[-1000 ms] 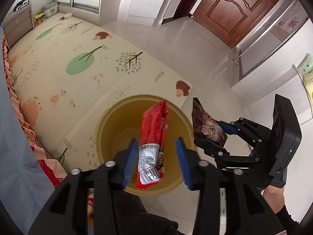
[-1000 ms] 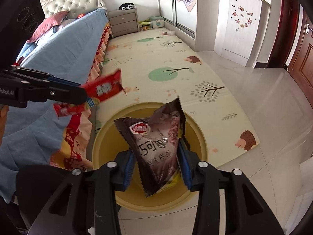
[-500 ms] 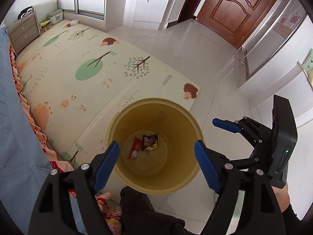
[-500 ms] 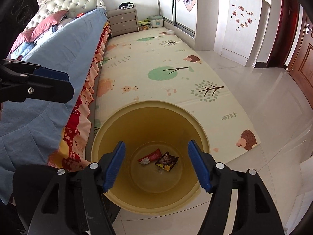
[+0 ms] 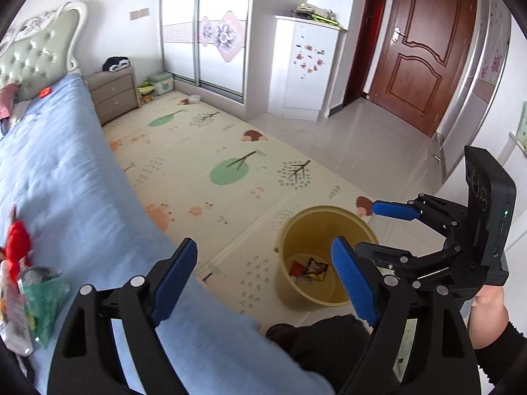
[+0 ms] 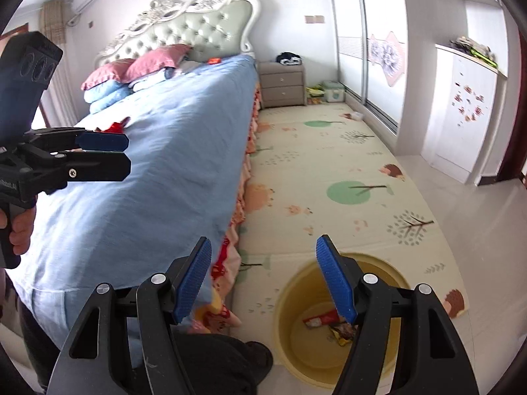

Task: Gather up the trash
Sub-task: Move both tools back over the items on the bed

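the red wrapper [image 5: 297,268] and brown wrapper [image 5: 315,268], held a second ago, now lie in the yellow bin [image 5: 329,298]. above it, the left gripper [image 5: 263,283] is opening, empty; the right gripper [image 6: 265,279] is released. more trash [image 5: 29,283] waits on the bed [image 5: 75,177] beside the bin.

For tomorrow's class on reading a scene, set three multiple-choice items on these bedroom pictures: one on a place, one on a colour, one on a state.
1. Where do the red wrapper and brown wrapper lie?
A. on the mat
B. in the bin
C. on the nightstand

2. What colour is the bin?
A. yellow
B. blue
C. white

3. What is between the right hand-held gripper's pads?
A. a wrapper
B. a pillow
C. nothing

Answers: 1 B, both lie on the bin's floor. 2 A, its wall and rim are yellow. 3 C, the blue pads stand apart with nothing between them.
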{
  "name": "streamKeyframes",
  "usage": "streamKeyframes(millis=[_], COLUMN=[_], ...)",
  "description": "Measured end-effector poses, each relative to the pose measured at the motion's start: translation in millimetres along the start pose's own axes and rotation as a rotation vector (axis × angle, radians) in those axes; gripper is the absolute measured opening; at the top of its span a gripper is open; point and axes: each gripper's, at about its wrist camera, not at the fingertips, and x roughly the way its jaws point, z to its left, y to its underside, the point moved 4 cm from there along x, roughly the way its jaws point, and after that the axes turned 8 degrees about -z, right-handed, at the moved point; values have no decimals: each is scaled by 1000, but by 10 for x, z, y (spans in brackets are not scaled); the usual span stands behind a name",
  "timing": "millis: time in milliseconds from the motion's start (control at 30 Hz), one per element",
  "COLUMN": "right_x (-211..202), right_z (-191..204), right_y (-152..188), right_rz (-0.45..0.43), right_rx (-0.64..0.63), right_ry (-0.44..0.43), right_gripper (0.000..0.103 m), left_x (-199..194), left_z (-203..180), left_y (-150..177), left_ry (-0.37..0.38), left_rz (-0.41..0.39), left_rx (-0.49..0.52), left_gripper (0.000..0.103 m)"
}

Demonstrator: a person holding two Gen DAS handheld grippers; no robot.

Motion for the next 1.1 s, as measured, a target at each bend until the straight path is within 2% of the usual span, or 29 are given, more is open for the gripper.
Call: streamKeyframes(millis=[300,633,833,1100], right_x=[408,856,1074,1322], right_z=[1389,2711,3126,3313], right_y=[-405,-569,-564,-585], right_rz=[-8,0,25,54], right_rx=[-110,-214,-224,-210], right_ry=[-196,-300,-323,-293], right_gripper=[65,65,65,65], left_x=[-1149,-1943,-2094,-2008], left_z=[1209,2465,2971,3212], left_y=[511,1201,1598,1712], left_ry=[-250,-455,-476,-474], left_rz=[-40,-71,-50,-15], left_rx=[-76,-134,-119,89], left_gripper=[84,86,86,86])
